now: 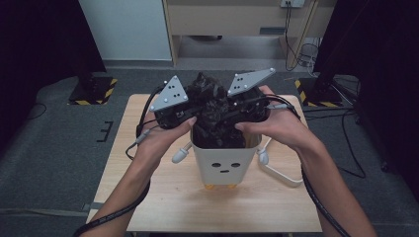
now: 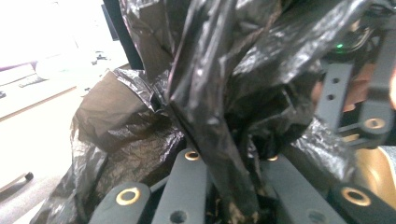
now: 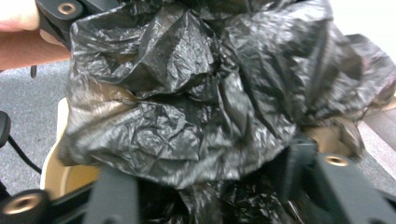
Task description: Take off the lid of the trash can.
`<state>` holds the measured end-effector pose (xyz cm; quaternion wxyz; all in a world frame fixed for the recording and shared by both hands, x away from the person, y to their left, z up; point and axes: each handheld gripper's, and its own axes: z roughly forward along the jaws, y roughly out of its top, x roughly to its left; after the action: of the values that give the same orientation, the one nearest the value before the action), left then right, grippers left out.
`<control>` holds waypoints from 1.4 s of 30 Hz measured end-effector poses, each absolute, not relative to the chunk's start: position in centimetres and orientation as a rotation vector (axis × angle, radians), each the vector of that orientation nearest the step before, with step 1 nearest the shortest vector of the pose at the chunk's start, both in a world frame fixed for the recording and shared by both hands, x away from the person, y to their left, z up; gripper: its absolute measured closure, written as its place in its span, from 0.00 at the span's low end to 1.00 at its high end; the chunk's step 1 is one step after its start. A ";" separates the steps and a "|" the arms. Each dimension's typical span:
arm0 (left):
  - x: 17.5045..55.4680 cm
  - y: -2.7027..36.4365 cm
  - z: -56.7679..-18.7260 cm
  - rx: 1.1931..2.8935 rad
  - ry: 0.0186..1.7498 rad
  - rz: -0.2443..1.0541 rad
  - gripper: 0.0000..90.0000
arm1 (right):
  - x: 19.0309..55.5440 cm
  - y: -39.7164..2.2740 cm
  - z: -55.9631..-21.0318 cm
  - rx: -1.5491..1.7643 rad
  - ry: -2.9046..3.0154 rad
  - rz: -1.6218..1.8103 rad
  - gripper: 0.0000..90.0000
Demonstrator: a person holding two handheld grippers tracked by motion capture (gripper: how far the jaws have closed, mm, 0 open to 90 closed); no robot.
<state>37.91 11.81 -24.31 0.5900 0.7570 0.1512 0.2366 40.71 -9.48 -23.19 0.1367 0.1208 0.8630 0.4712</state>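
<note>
Jaws first: the left gripper (image 2: pixel 229 186) has its jaws pinched tight on a twisted strand of the black bag (image 1: pixel 213 106), clear in the left gripper view. The right gripper (image 3: pixel 205 196) has its jaws part spread with crumpled plastic bunched between them; whether they actually press on it, I can't tell.

Biggest to smallest: wooden table (image 1: pixel 163 207), then the white bin (image 1: pixel 225 168) with the little face on it standing mid-table, and the bag stuffed in its mouth and puffing up above the rim. Both grippers meet right over the bin from either side, so the bag sits between them and partly inside the bin.

Looks to me like the bag is being worked into the bin, or its top gathered up. Hard to call which. Next move probably needs the right gripper to get a proper bite on the loose plastic while the left keeps its strand, otherwise the thin film will just slip or tear.
</note>
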 end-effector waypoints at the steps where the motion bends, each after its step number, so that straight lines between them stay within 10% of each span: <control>1: 37.9 11.8 -24.3 1.761 0.350 0.549 0.97 | 40.8 -9.4 -23.2 0.350 2.506 1.373 0.60; 9: 37.7 12.0 -24.3 1.745 0.360 0.547 0.92 | 41.4 -9.9 -23.3 0.336 2.541 1.469 0.96; 24: 38.4 12.8 -24.3 1.712 0.473 0.514 0.40 | 41.5 -10.9 -22.9 0.371 2.540 1.493 0.98; 42: 38.9 11.3 -26.2 1.793 0.438 0.407 0.32 | 41.8 -11.6 -22.0 0.435 2.468 1.548 0.99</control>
<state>38.88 11.34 -26.16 0.5855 0.7690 0.1879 0.1747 41.79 -11.58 -21.96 0.0978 0.1469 0.8339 0.5230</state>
